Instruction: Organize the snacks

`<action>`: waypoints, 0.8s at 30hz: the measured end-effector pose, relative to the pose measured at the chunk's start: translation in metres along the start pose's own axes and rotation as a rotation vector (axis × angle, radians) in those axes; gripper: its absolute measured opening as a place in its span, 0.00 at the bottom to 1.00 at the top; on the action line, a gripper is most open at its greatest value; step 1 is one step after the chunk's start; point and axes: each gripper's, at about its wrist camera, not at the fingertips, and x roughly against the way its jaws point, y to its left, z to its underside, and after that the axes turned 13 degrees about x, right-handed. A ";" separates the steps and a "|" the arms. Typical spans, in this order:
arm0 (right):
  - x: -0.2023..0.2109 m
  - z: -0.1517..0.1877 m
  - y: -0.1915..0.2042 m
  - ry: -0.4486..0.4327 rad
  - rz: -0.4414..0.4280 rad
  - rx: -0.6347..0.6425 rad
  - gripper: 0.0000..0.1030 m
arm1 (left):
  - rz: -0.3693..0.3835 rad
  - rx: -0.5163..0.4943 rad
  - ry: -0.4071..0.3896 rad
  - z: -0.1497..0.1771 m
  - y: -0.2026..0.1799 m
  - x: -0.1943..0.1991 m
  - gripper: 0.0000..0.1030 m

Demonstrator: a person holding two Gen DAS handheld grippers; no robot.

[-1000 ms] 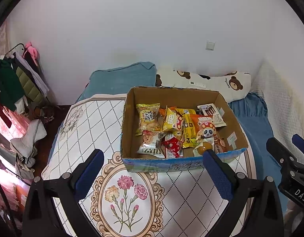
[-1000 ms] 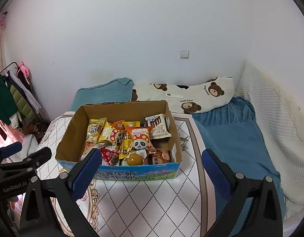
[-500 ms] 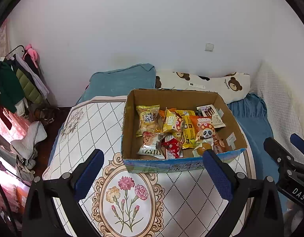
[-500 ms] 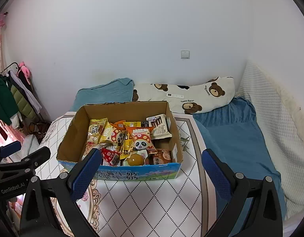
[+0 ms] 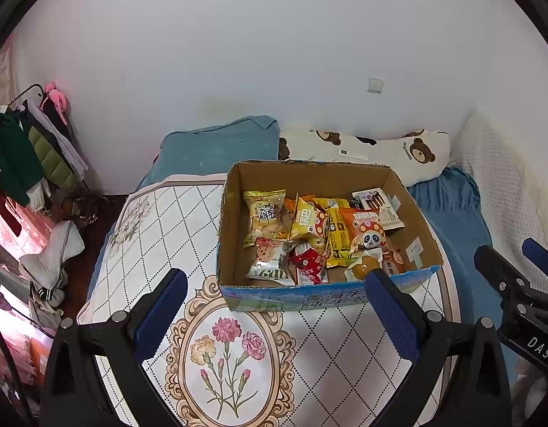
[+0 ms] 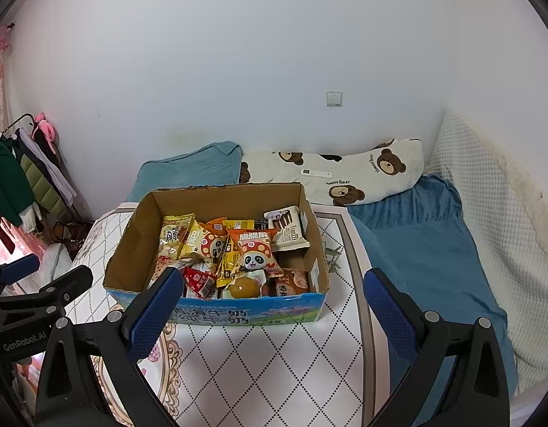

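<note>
Plainly, everything turns on the cardboard box [image 5: 320, 213], which stands on the patterned bench [image 5: 138, 249] ahead of both tools, at about twelve o'clock from each. The left gripper [image 5: 274, 315] hovers short of the box's near wall, jaws wide apart and empty; the right gripper [image 6: 274, 307] does the same, its jaws likewise spread with nothing between them. The box's long axis runs crosswise to both, nine to three o'clock.

The snacks [image 6: 231, 249] all lie inside the box, heaped toward its three o'clock half; the nine o'clock side shows bare cardboard floor. I'd judge the right tool better placed for the panda packet [image 6: 254, 251] and the wafer pack [image 6: 288, 229], the left for the yellow packet [image 5: 265, 211] and the silver packet [image 5: 274, 263]. Neither looks clearly closer.

Counting: one box, two grippers, and roughly a dozen packets, overlapping too much for an exact tally. One round amber jelly cup [image 6: 242, 287] sits against the near wall. One bear-print pillow [image 6: 345, 174] lies on the bed beyond.
</note>
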 end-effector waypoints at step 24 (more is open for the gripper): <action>0.003 -0.003 -0.004 -0.007 -0.011 0.000 1.00 | 0.006 -0.012 -0.006 0.000 0.002 0.004 0.99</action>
